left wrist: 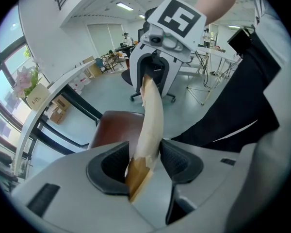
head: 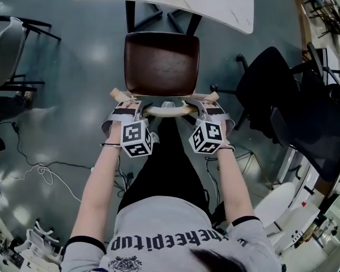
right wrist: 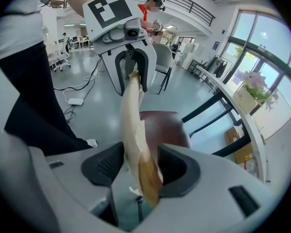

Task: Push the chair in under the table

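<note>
Obs., head view, left to right.

- Upper left of frame: a grey chair (head: 3, 50) is standing on the floor (head: 73, 95). A white cable (head: 42, 173) is lying loose at lower left.
- Left claw (head: 126, 102): it is clenching the left end of the chair's (head: 161, 67) pale backrest rail (head: 164, 111). In the left gripper view the rail (left wrist: 150, 120) is sitting between both pads of the left claw (left wrist: 143, 160), and both are touching it.
- Centre: the chair's brown seat (head: 161, 61) is facing the white table (head: 221, 7) at the top of the frame. Its front edge is lying just at the table edge, and most of the seat is showing clear of the top.
- Right claw (head: 205, 102): it is gripping the right end of the same rail. In the right gripper view the right claw (right wrist: 136, 166) is pinching the rail (right wrist: 131, 120) from both sides.
- Right of frame: a black office chair (head: 272, 95) is standing near the person's right arm.
</note>
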`<state>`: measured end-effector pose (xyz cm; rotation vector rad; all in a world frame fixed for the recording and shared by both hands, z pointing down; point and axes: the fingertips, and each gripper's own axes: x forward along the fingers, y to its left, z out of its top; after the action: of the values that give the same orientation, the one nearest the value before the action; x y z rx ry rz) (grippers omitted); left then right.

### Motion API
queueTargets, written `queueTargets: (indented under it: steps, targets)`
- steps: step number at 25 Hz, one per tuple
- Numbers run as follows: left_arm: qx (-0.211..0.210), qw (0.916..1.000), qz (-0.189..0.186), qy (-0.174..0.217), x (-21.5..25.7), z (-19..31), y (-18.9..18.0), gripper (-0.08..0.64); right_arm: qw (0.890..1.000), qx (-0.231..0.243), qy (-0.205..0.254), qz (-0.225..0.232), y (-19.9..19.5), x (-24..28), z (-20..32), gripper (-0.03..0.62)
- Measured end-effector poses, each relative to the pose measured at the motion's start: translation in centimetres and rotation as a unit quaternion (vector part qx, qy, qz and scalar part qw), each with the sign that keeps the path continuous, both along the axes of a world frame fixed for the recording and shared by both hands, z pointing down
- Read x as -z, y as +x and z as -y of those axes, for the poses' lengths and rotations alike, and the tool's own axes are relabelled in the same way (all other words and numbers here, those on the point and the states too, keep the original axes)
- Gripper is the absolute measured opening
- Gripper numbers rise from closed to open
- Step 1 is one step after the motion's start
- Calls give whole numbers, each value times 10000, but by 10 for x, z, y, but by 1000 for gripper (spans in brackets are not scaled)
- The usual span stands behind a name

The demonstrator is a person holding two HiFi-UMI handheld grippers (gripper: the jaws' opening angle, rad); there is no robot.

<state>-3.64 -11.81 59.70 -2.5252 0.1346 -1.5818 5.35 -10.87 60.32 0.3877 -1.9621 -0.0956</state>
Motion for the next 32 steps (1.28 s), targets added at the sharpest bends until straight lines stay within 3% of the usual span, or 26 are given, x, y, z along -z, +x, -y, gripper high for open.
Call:
queueTargets:
  steps: [6, 21, 32]
  targets:
    - [54, 10000, 15, 37, -2, 5, 2, 209, 10000, 23, 25, -6, 2, -1, 5, 219]
    - [251, 9996, 136, 51, -3, 73, 7, 212, 9998, 80, 196, -22, 8, 0, 74, 216]
    - [186, 9998, 109, 39, -1, 81, 8, 212, 9997, 215, 132, 14, 8, 1, 82, 216]
